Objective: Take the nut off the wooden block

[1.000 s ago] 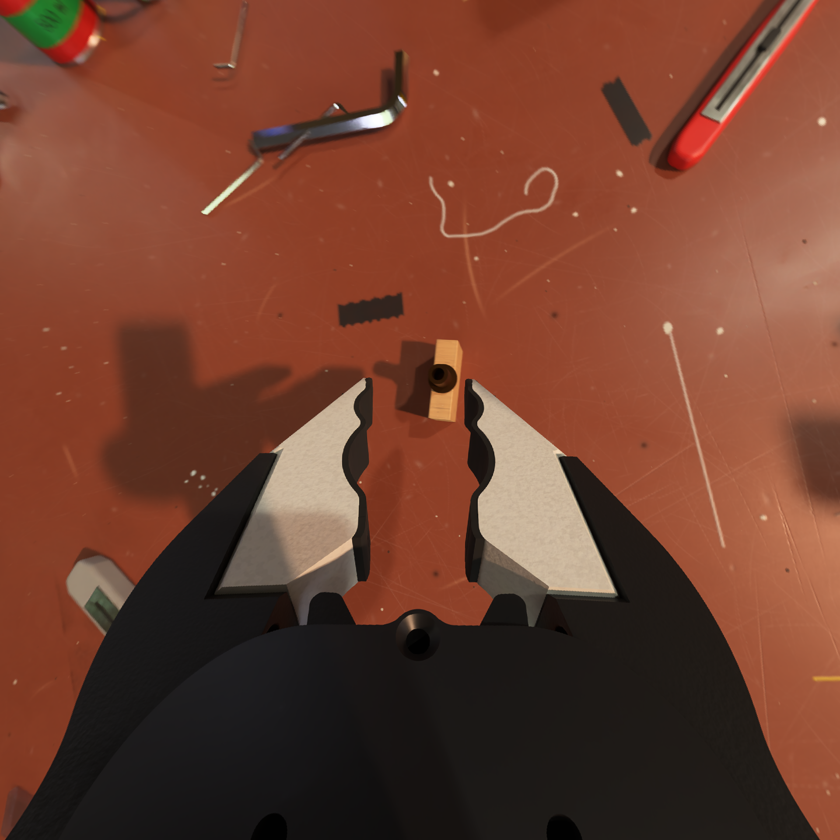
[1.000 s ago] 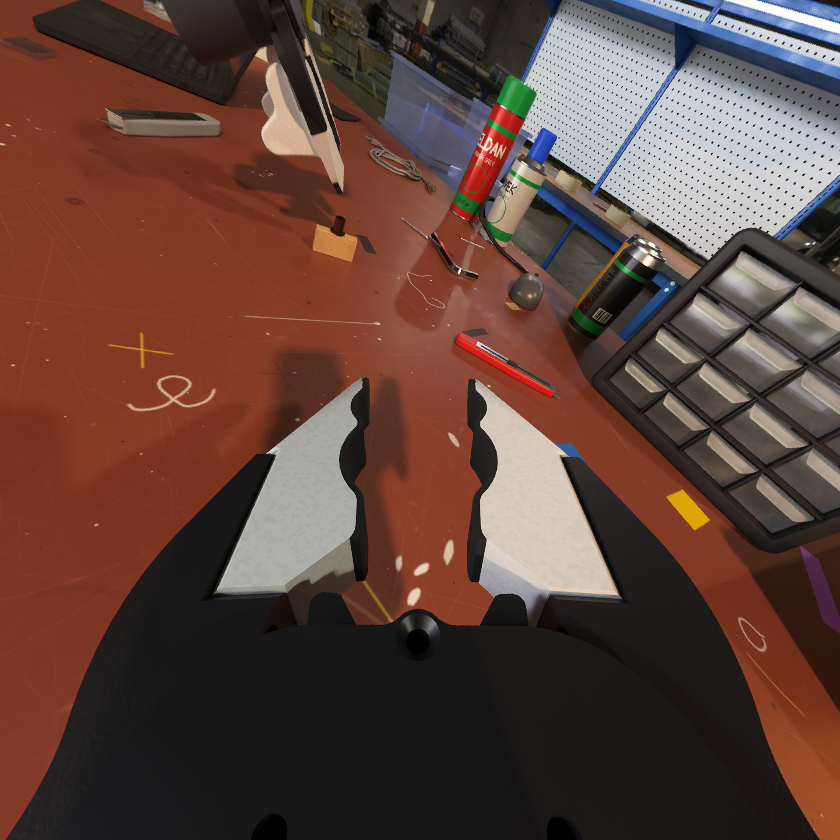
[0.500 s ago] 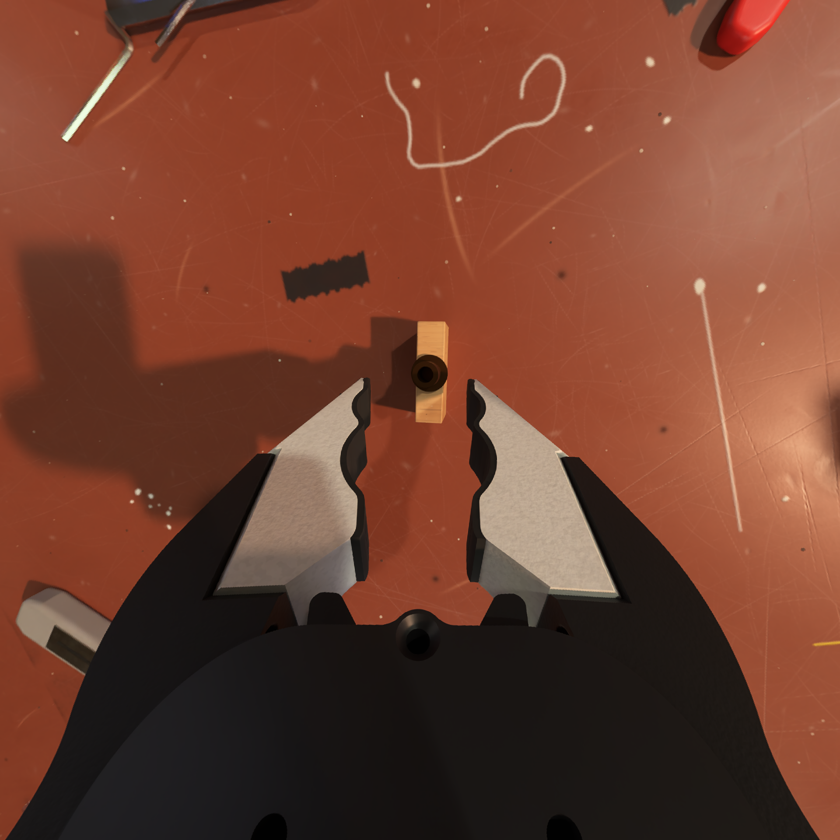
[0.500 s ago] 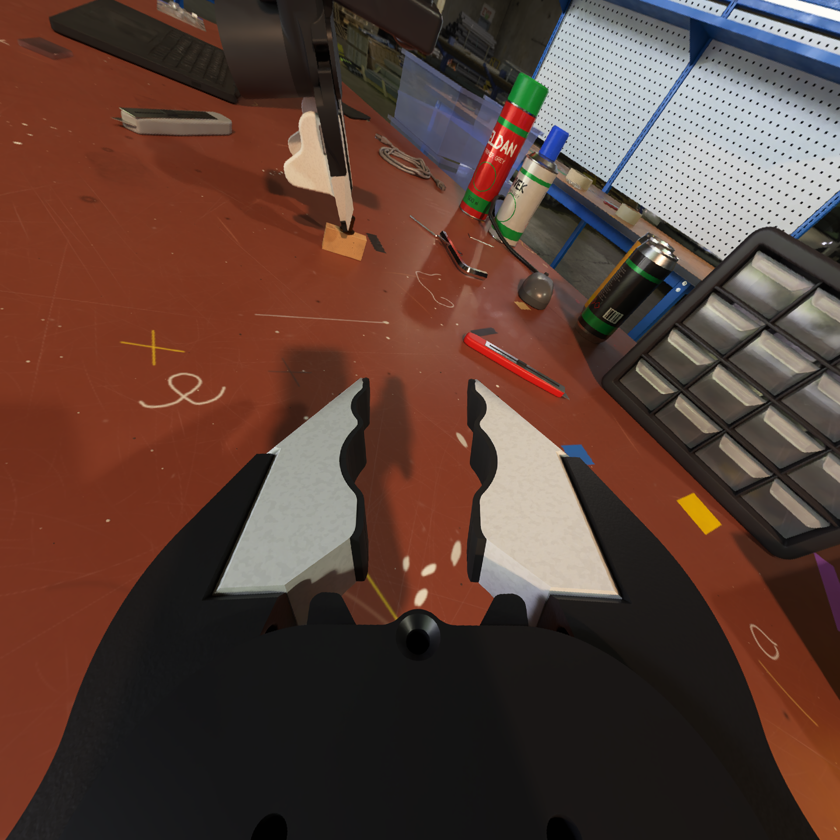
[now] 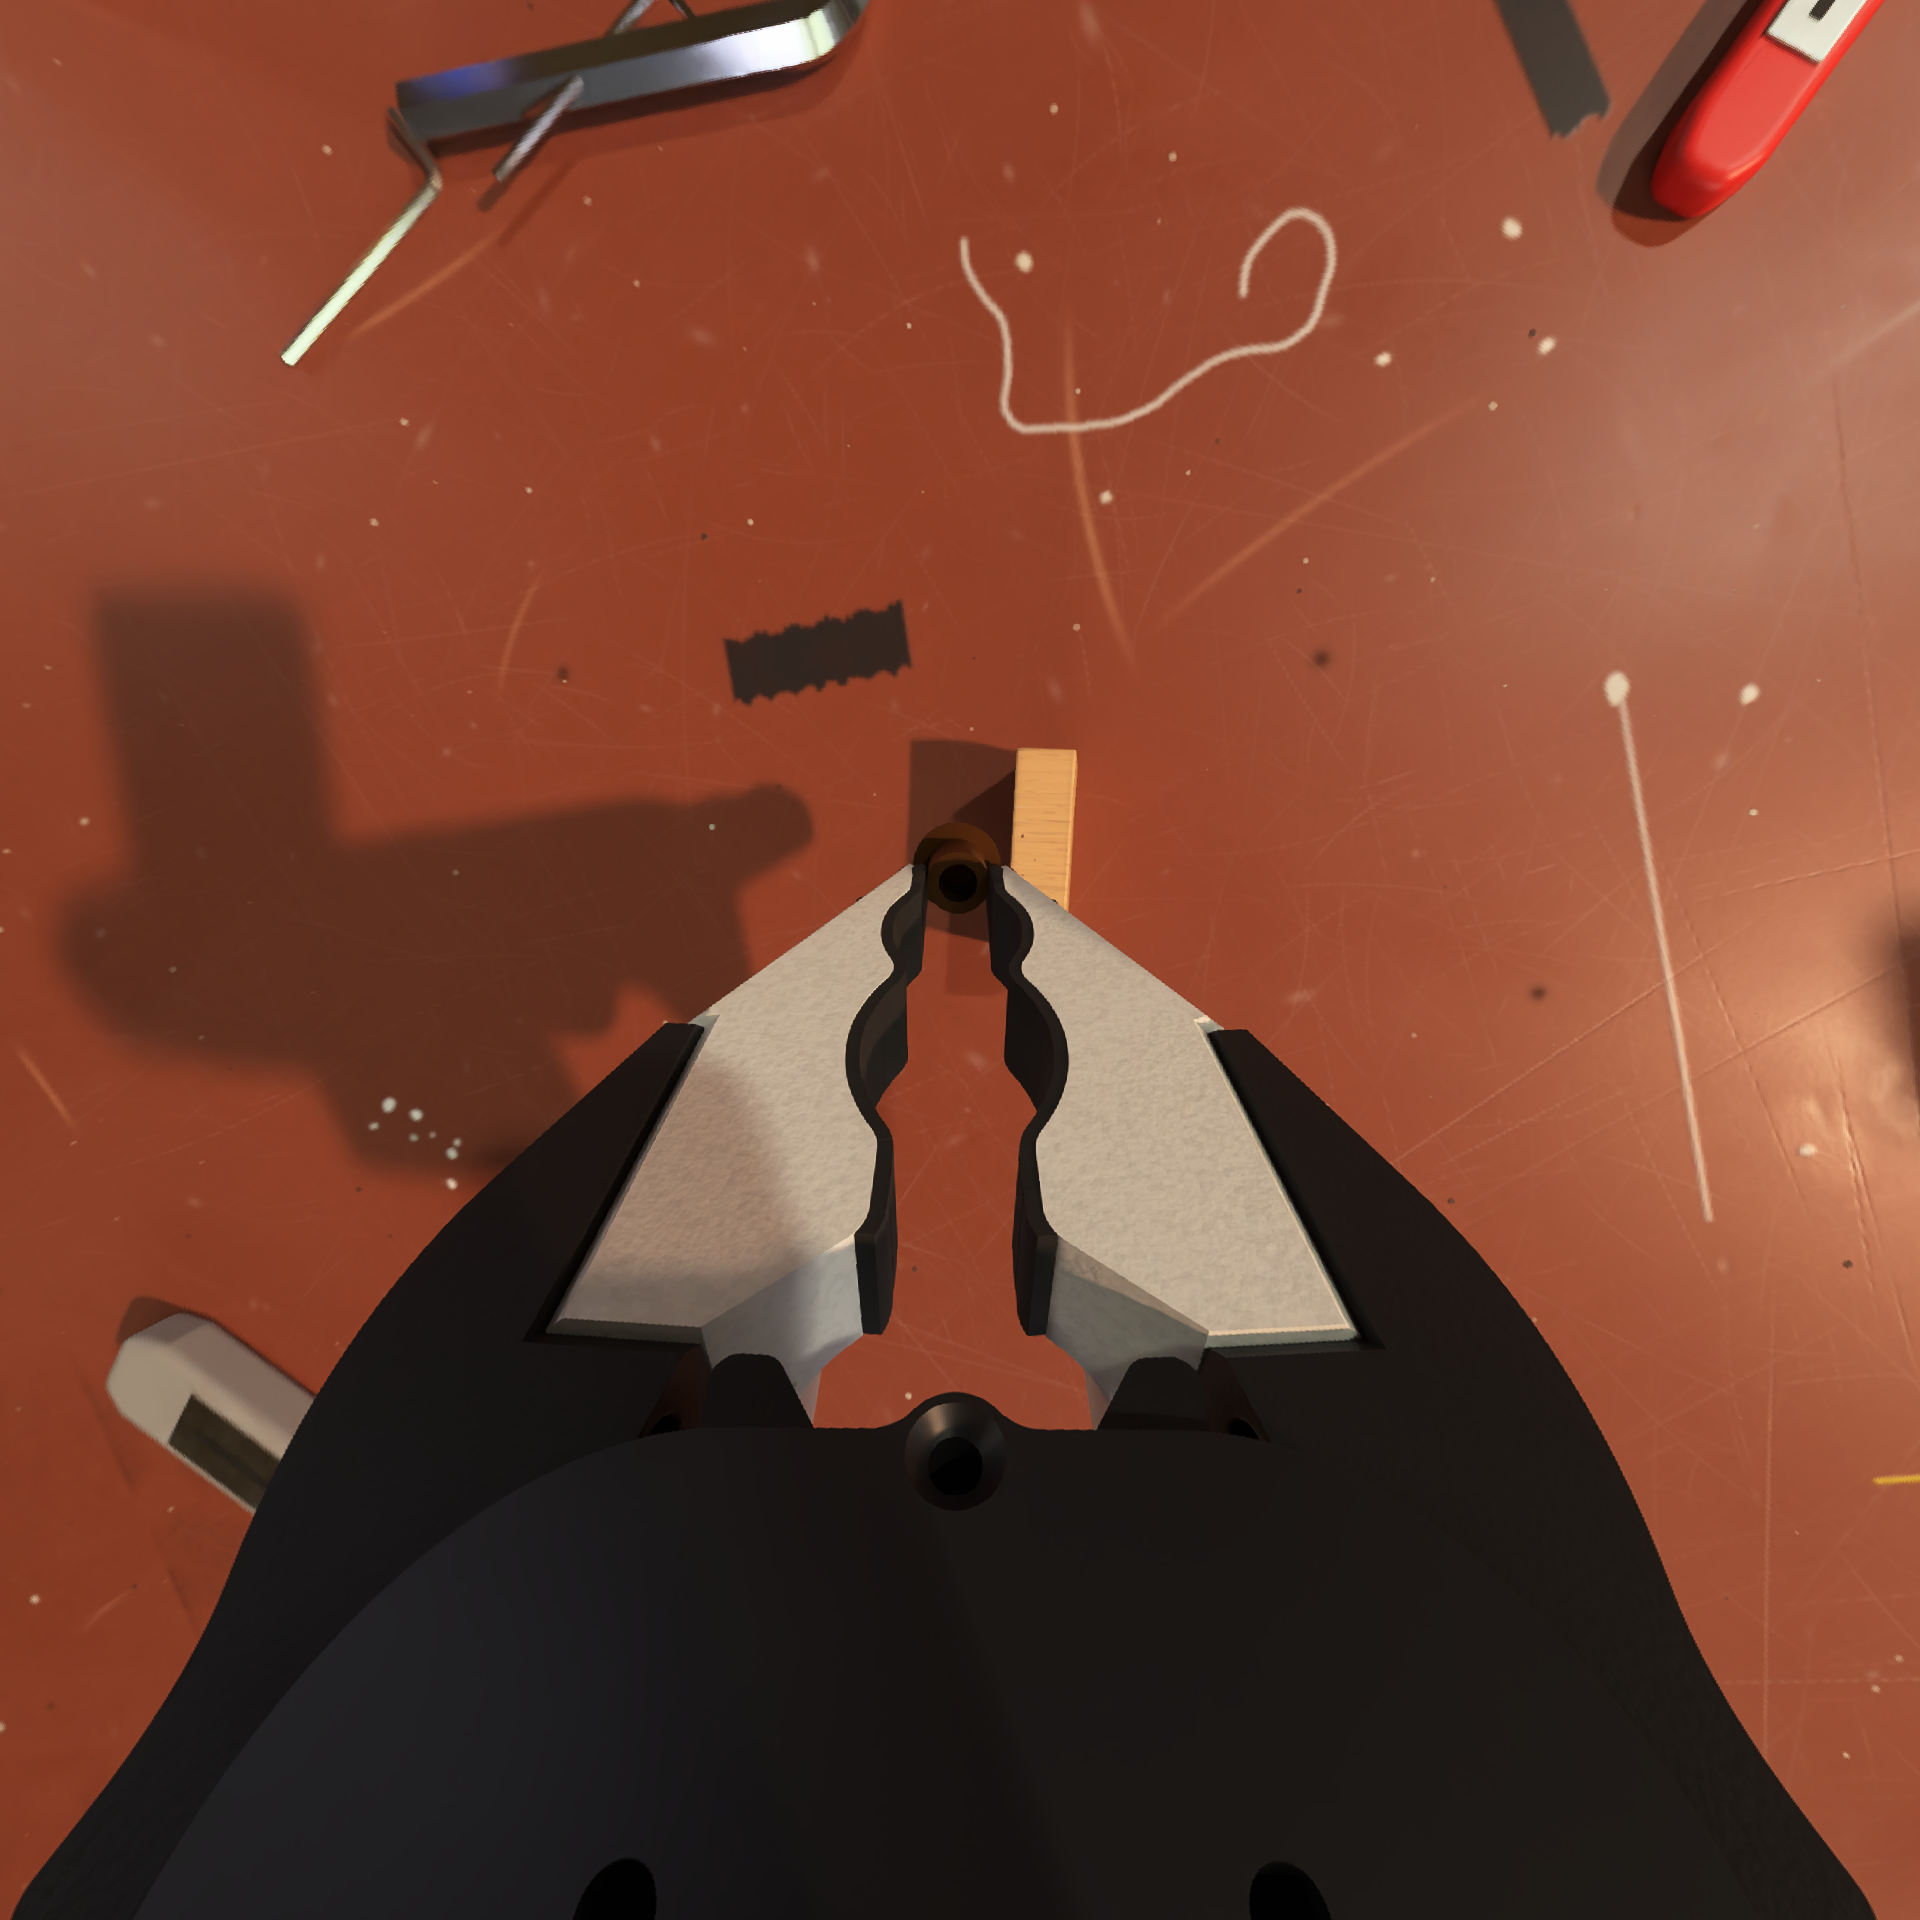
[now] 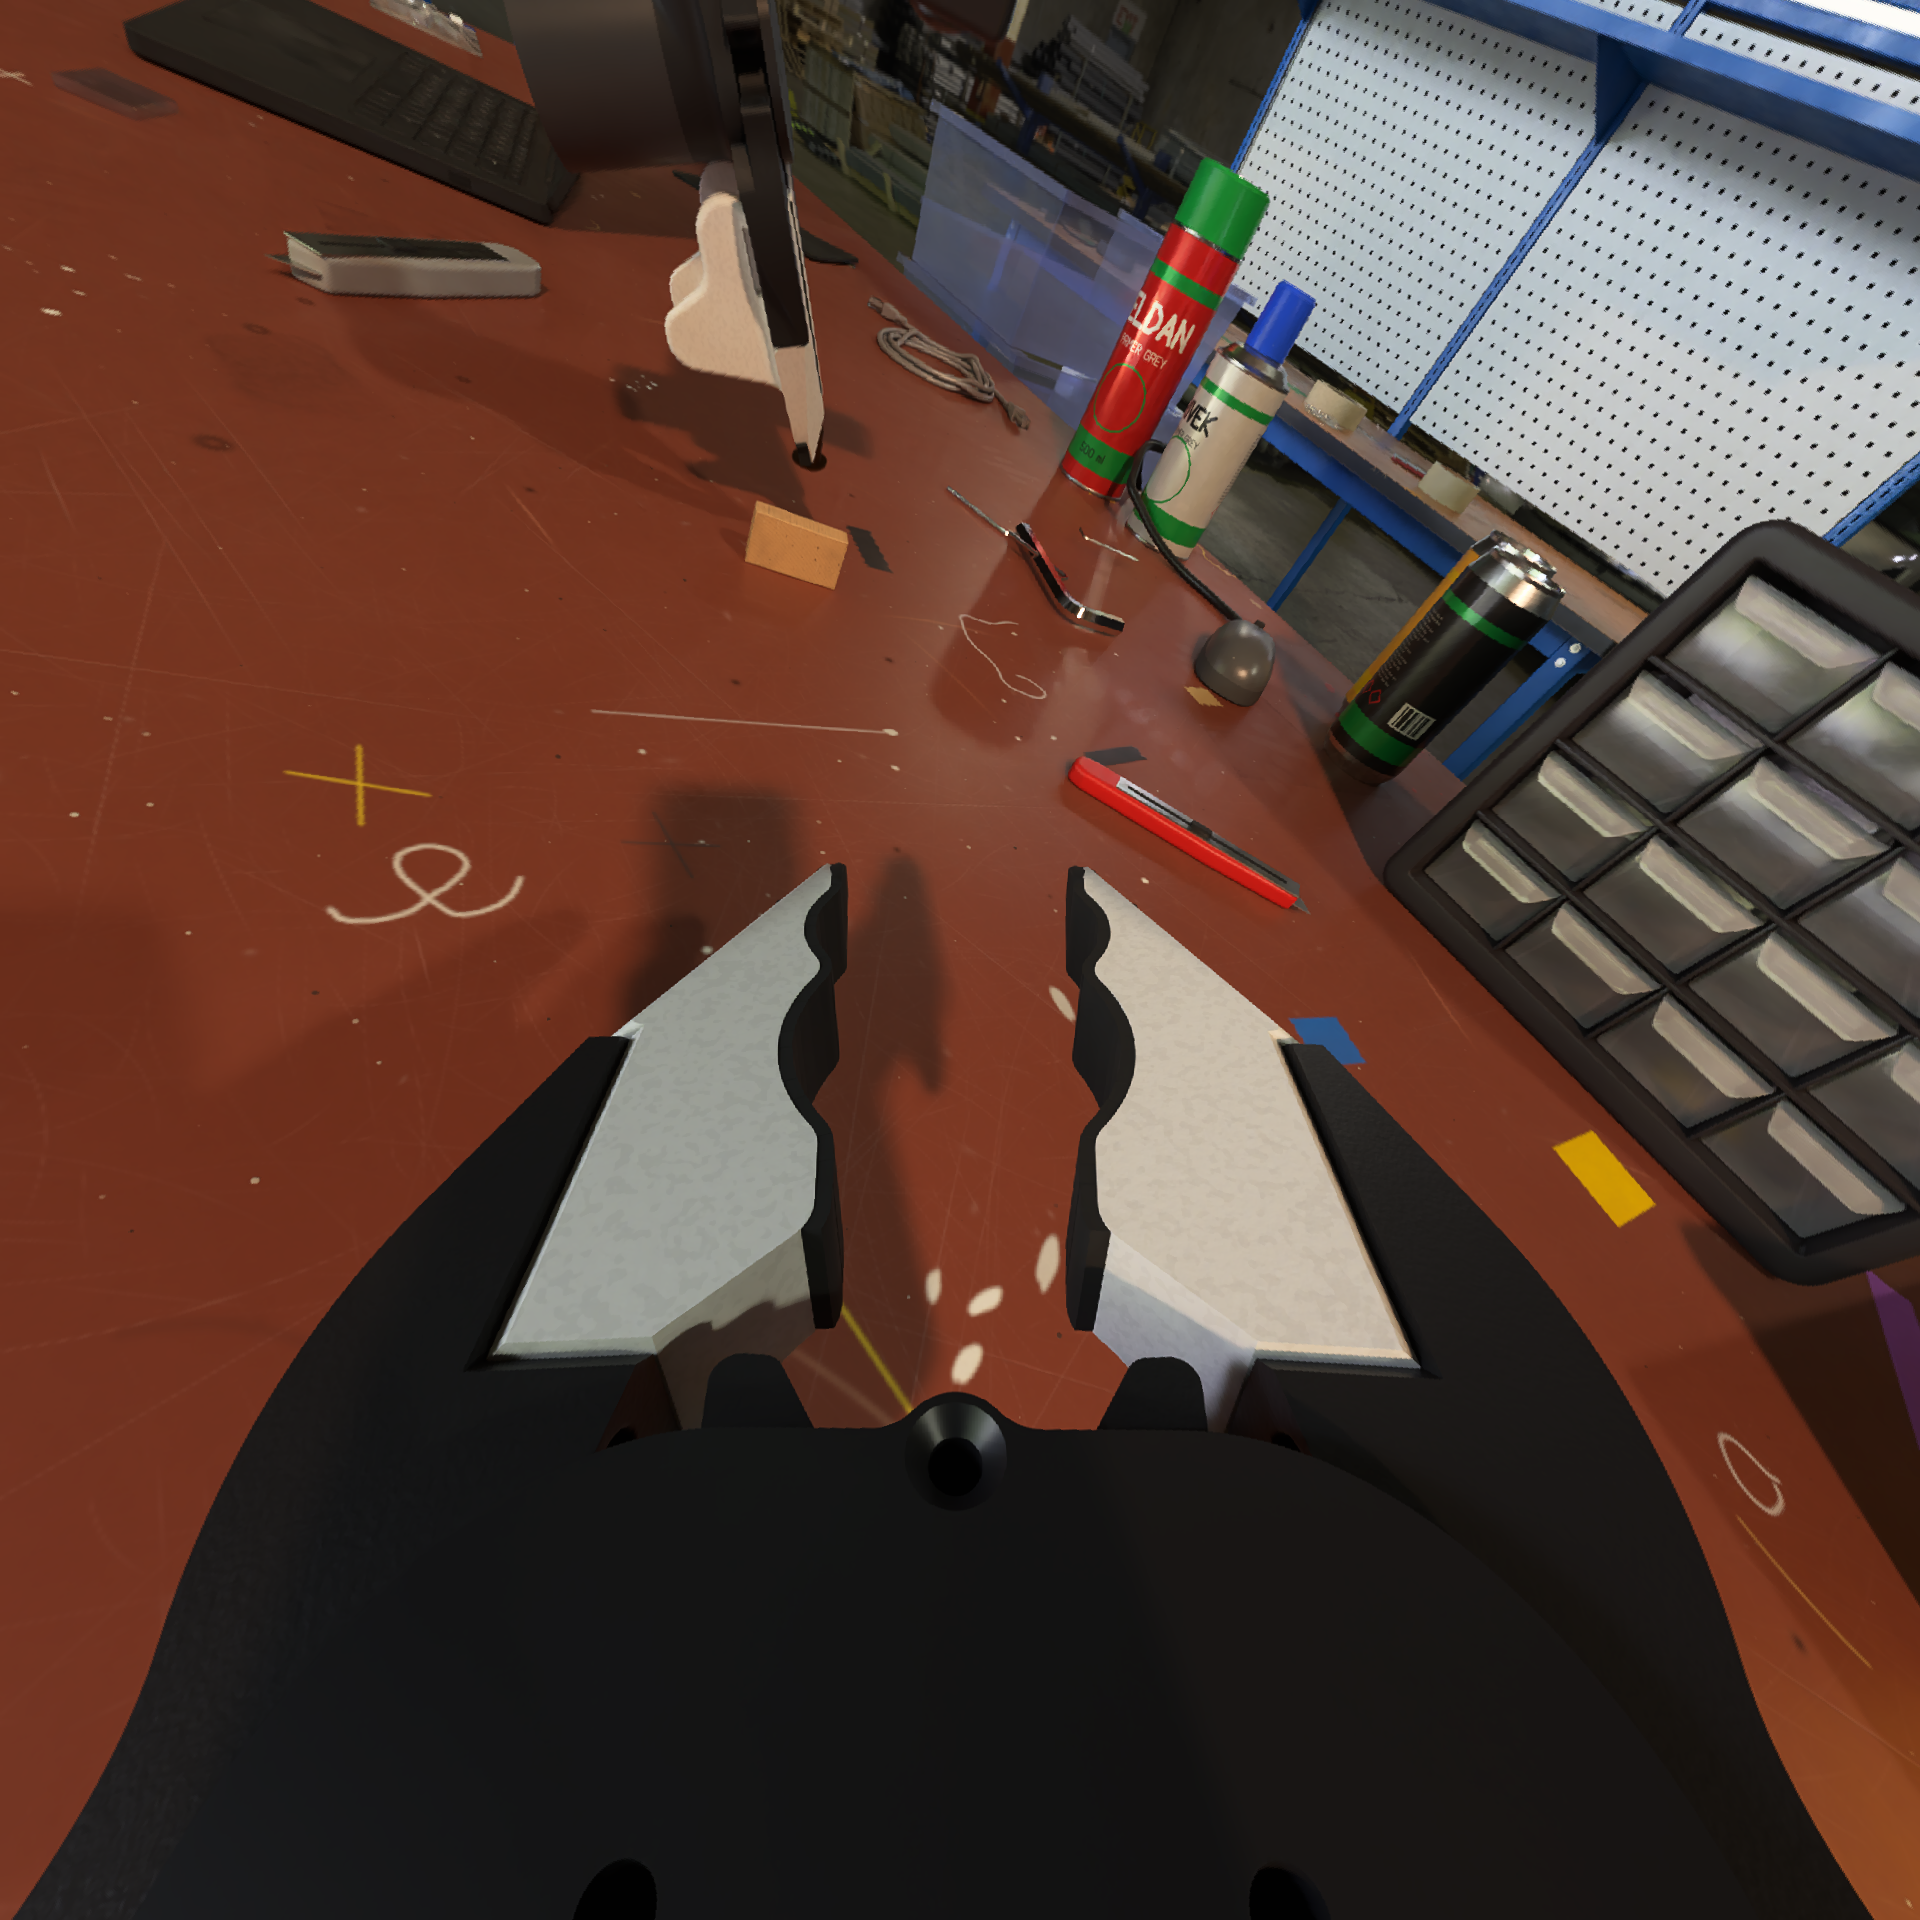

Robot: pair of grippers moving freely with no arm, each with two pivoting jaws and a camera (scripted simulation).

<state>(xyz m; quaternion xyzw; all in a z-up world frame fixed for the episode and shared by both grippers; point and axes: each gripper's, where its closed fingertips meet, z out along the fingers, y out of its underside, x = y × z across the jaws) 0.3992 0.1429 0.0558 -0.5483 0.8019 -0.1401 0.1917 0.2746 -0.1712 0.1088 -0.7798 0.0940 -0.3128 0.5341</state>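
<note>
In the left wrist view my left gripper (image 5: 957, 883) is shut on the dark nut (image 5: 956, 854), pinched between its fingertips. The small wooden block (image 5: 1043, 821) lies on the red-brown table just right of the nut, apart from it. In the right wrist view the left gripper (image 6: 808, 442) hangs point down with the nut (image 6: 809, 457) at its tips, raised above and behind the wooden block (image 6: 795, 543). My right gripper (image 6: 957, 883) is open and empty, low over the table, well short of the block.
A red utility knife (image 6: 1184, 829), metal hex keys (image 6: 1060, 582), spray cans (image 6: 1164, 332), a grey mouse-like object (image 6: 1236, 660) and a black drawer organiser (image 6: 1704, 883) lie to the right. A keyboard (image 6: 364, 99) and a white device (image 6: 410, 262) lie at the far left.
My left gripper closed on the nut and lifted it off the block; the block now sits bare on the table. The right gripper stayed open and shifted only slightly.
</note>
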